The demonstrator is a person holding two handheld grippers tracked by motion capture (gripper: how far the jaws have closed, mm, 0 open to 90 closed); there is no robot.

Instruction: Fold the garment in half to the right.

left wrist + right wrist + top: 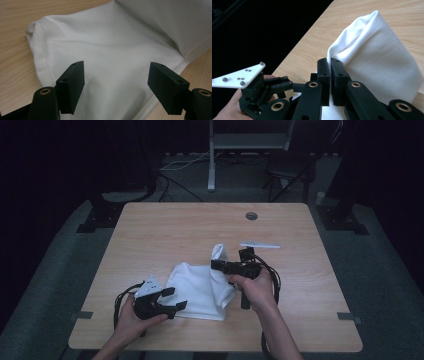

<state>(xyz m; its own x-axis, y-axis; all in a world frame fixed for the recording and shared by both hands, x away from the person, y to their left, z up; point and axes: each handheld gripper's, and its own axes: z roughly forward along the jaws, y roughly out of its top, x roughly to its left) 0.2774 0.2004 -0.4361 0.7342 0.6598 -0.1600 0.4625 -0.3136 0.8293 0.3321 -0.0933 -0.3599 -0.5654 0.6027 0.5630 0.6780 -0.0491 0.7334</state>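
At the near left of the wooden table (165,222), we see the left gripper (174,298) held low with its jaws spread wide and nothing between them, aimed at the near edge of a white cloth (200,287) that lies flat just beyond them. At the centre of the table we find that cloth spread in a rough rectangle, one corner of it pulled up into a peak. To the right, the right gripper (218,264) has its jaws clamped tight on that raised corner, lifting it clear of the tabletop.
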